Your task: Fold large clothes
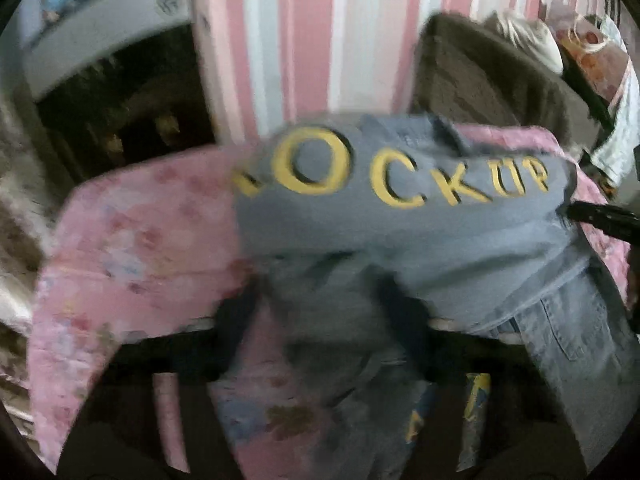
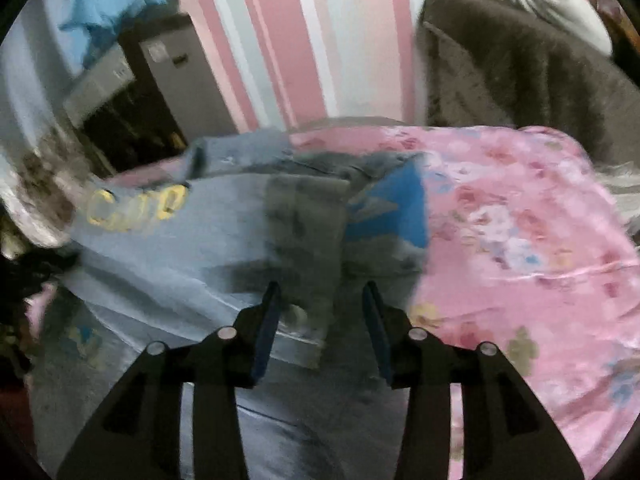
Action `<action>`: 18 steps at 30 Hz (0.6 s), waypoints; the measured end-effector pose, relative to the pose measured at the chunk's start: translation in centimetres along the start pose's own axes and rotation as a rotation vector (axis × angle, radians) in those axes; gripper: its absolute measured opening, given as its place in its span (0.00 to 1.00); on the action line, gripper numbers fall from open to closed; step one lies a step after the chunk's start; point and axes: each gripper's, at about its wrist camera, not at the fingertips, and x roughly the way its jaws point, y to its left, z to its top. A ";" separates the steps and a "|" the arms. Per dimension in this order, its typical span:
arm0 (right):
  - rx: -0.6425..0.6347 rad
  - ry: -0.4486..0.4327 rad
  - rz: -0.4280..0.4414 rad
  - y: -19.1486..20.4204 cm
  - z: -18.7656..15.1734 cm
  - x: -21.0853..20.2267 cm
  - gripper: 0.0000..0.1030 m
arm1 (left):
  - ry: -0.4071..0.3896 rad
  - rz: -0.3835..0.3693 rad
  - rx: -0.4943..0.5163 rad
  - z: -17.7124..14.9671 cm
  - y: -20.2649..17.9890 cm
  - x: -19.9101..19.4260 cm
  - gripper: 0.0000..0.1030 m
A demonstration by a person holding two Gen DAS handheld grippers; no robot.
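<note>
A large blue denim garment (image 1: 400, 232) with yellow letters lies bunched on the pink floral bedsheet (image 1: 132, 240). In the blurred left wrist view, my left gripper (image 1: 320, 312) hangs over its near fold. Its dark fingers (image 1: 240, 320) stand apart with denim between them, and no pad visibly presses the cloth. In the right wrist view the same garment (image 2: 180, 240) spreads to the left of the pink sheet (image 2: 520, 240). My right gripper (image 2: 322, 288) is open just above the denim, with nothing pinched between its blue pads (image 2: 266, 332).
A pink and white striped wall (image 2: 320, 40) rises behind the bed. A brown fuzzy blanket (image 2: 520, 72) is heaped at the back right. Dark furniture (image 2: 132, 120) with a blue cloth (image 2: 116, 0) on top stands at the left. A black gripper part (image 1: 600, 220) enters from the right edge.
</note>
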 end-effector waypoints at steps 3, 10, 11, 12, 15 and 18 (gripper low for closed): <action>-0.008 -0.011 0.020 0.7 0.0 -0.8 0.02 | -0.007 -0.006 -0.001 -0.3 -0.1 0.1 0.31; 0.065 -0.009 0.085 0.9 -0.8 -4.9 0.00 | 0.021 -0.078 0.006 -2.5 0.6 -1.6 0.19; 0.050 0.005 0.042 1.0 -1.0 -4.8 0.00 | 0.021 -0.074 0.018 -2.9 0.5 -1.7 0.18; 0.048 0.019 0.014 0.8 -1.0 -4.4 0.00 | 0.024 -0.072 0.028 -3.3 0.4 -1.7 0.18; 0.002 0.058 -0.161 -0.4 -1.6 -2.7 0.00 | 0.016 -0.049 0.057 -3.9 0.3 -1.7 0.19; 0.016 0.054 -0.083 -1.1 -1.9 -1.5 0.03 | -0.016 0.028 0.080 -3.9 -0.1 -1.6 0.38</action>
